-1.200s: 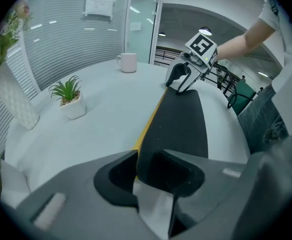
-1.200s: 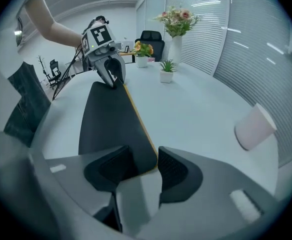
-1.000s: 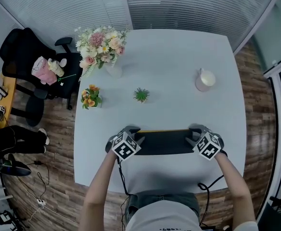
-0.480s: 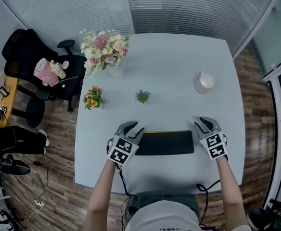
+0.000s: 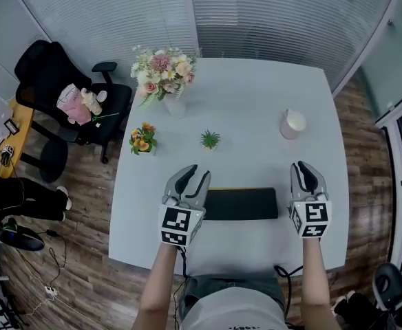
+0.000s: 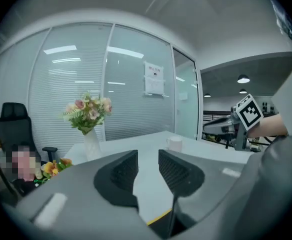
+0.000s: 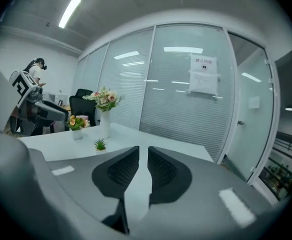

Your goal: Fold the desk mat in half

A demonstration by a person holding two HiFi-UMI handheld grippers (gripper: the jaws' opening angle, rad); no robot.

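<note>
With the folded desk mat [image 5: 241,203] lying unheld on the worktop [image 5: 256,102], the left gripper [image 5: 195,174] with jaws slightly spread and empty, and the right gripper [image 5: 306,168] with jaws just closing to a narrow, empty gap, the fold may spring open.

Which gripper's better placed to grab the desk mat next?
Probably left: left gripper hangs over the desk mat, jaws apart. Right gripper sits beside it; its empty jaws have just been closing.
</note>
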